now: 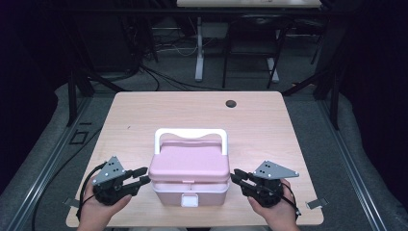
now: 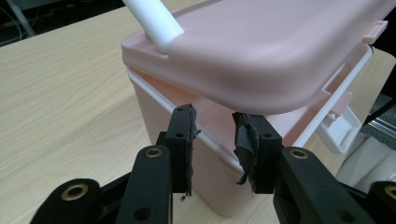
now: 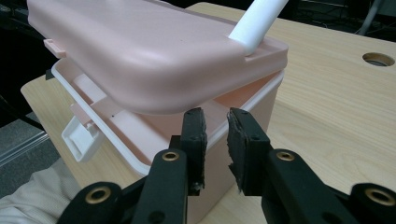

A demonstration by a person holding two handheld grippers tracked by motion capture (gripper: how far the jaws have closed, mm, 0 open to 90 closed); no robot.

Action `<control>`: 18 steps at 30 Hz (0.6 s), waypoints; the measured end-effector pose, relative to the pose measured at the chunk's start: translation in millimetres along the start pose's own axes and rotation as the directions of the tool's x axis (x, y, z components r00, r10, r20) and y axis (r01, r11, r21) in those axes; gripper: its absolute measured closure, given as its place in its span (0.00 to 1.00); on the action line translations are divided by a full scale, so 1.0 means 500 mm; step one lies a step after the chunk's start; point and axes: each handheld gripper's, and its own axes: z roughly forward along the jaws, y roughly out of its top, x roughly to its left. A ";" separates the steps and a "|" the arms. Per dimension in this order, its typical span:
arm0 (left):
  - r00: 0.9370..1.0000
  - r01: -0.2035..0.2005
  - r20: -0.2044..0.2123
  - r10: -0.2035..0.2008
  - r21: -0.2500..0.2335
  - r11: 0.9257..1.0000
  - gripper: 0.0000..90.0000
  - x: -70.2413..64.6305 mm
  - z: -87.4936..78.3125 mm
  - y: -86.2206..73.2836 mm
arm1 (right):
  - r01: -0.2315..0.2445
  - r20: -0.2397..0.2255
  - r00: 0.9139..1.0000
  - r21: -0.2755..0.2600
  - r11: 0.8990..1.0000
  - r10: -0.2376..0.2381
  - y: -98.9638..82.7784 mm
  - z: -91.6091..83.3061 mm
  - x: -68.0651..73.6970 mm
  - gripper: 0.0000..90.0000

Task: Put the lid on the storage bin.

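Note:
A pink box (image 1: pixel 190 191) with a white latch (image 1: pixel 190 200) stands near the table's front edge. Its pink lid (image 1: pixel 188 163) sits ajar, raised off the rim at the front, and the white handle (image 1: pixel 190 132) is folded back. My left gripper (image 1: pixel 143 176) points at the box's left side, just under the lid's overhang. In the left gripper view the gripper (image 2: pixel 214 128) is open, with only the box wall (image 2: pixel 210 158) beyond the gap. My right gripper (image 1: pixel 236 176) mirrors it on the right side. In the right gripper view the gripper (image 3: pixel 217 126) shows a narrower gap, with the box rim (image 3: pixel 243 116) behind. Whether the tips touch the lid is unclear.
The light wooden table (image 1: pixel 144 120) has a round cable hole (image 1: pixel 231 103) at the back right. Metal clips (image 1: pixel 315 203) stick out at its front corners. Dark floor, cables and desk legs (image 1: pixel 198 48) lie beyond the far edge.

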 end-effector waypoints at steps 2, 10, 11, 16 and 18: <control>1.000 0.003 0.002 -0.003 0.008 1.000 0.75 0.000 0.000 -0.002 | -0.002 0.001 1.000 -0.001 1.000 0.002 -0.002 0.000 -0.001 0.84; 1.000 0.000 -0.022 0.002 0.063 0.998 0.73 0.007 0.002 -0.019 | -0.020 0.000 1.000 0.004 1.000 0.020 -0.006 -0.007 -0.008 0.83; 1.000 0.004 -0.026 -0.002 0.060 0.998 0.73 0.008 0.000 -0.020 | -0.019 0.002 1.000 0.000 1.000 0.019 -0.006 -0.008 -0.009 0.83; 0.999 0.041 -0.033 -0.041 0.019 0.999 0.72 0.022 -0.016 -0.019 | -0.023 0.013 1.000 -0.002 1.000 0.023 -0.004 -0.008 -0.014 0.83; 0.998 0.043 -0.036 -0.042 0.016 0.999 0.72 0.025 -0.016 -0.016 | -0.022 0.011 1.000 -0.004 1.000 0.022 -0.003 -0.007 -0.017 0.83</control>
